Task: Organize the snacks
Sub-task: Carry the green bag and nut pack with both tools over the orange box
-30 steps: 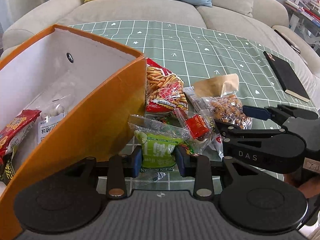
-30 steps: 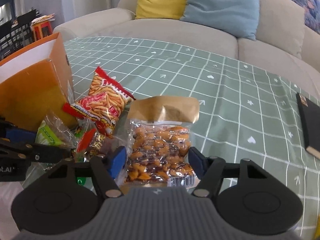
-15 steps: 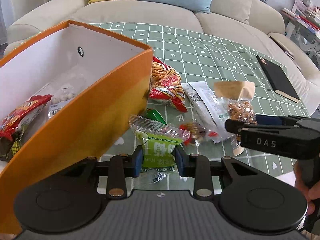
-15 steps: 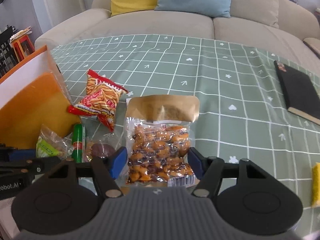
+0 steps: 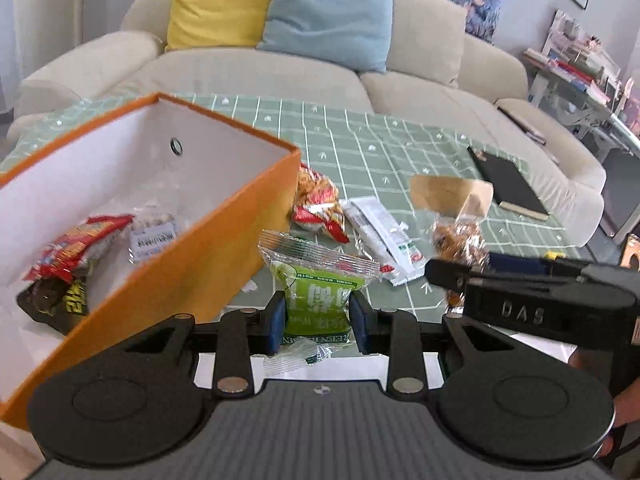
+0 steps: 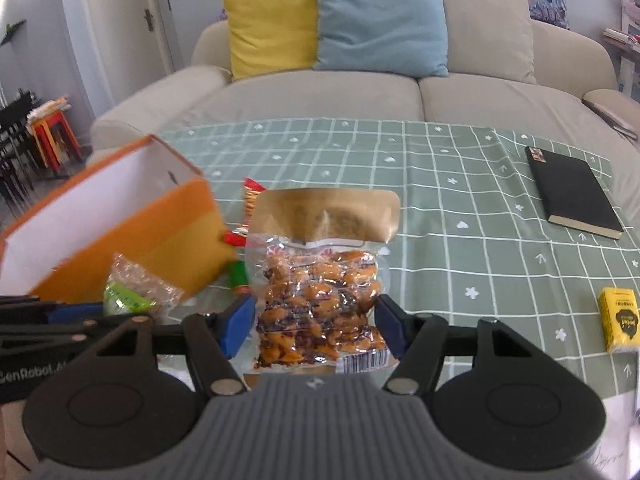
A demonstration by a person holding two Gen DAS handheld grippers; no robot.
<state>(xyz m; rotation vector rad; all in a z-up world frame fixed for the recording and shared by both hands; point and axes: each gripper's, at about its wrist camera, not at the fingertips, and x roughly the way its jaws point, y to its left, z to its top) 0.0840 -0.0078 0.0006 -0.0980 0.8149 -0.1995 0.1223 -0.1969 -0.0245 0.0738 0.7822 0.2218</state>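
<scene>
Currently, at the far left stands an orange box point(image 5: 192, 256), white inside, holding a red snack packet point(image 5: 76, 244) and a clear packet of pale sweets point(image 5: 154, 228). Just right of the box, the left gripper point(image 5: 318, 320) is clamped on a green snack packet point(image 5: 316, 284), its blue pads pressing both sides, and the packet is clear of the table. Beyond it on the green checked tablecloth point(image 5: 360, 148) lie a red packet of stick snacks point(image 5: 318, 204) against the box's corner and a white flat sachet point(image 5: 380, 236). Further right, the right gripper point(image 6: 316, 326) holds a clear bag of glazed nuts point(image 6: 320, 296) with a gold top, pads against its two edges, the bag raised off the cloth. At the far right rest a black notebook point(image 6: 572, 196) and, nearer, a small yellow carton point(image 6: 620, 318).
</scene>
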